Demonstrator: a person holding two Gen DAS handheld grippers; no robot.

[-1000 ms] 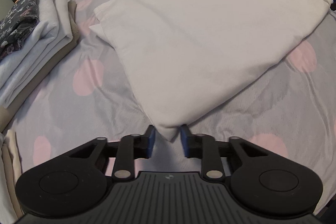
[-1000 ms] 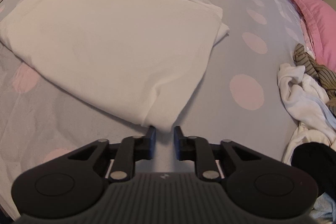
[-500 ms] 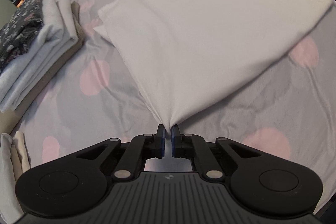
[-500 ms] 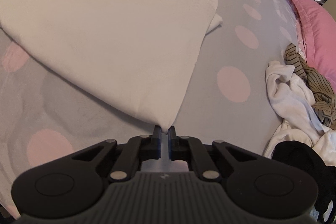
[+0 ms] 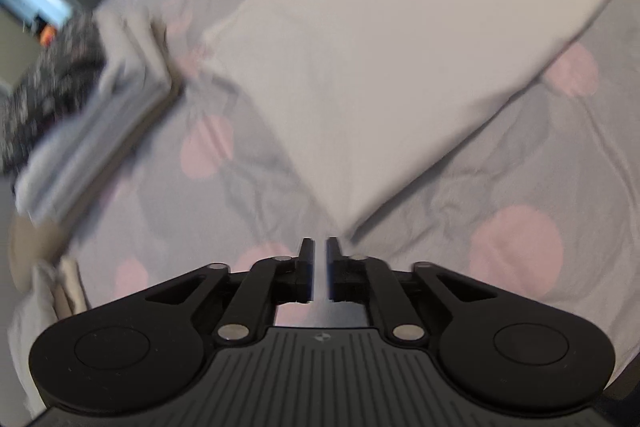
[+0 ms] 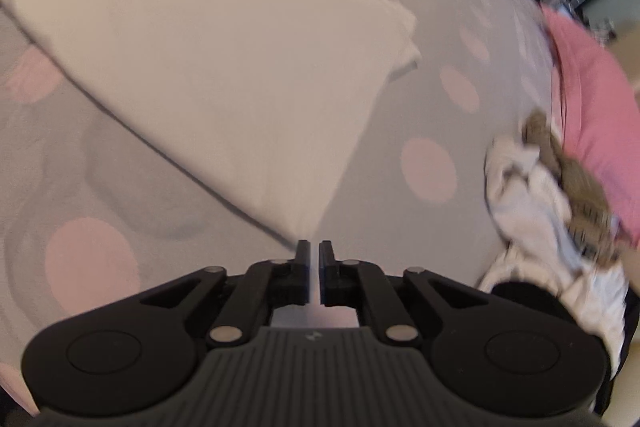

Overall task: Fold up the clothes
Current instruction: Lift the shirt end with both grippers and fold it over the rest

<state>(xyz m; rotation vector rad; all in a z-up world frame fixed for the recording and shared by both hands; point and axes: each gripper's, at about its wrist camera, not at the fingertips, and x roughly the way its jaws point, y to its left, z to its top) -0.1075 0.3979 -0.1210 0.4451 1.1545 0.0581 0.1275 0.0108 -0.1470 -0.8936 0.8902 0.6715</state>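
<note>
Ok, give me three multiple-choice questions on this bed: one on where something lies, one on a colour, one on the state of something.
1. In the left wrist view, where is the stack of folded clothes relative to the white cloth?
A. To its left
B. On top of it
C. To its right

2. What colour are the dots on the grey bedspread?
A. Blue
B. Pink
C. Green

3. How do the clothes beside the pink pillow lie?
A. Neatly folded
B. In a crumpled heap
C. Spread out flat

Answers:
1 A: the stack sits at the left edge, apart from the cloth.
2 B: every dot in both views is pale pink.
3 B: white and brown pieces are bunched together.
</note>
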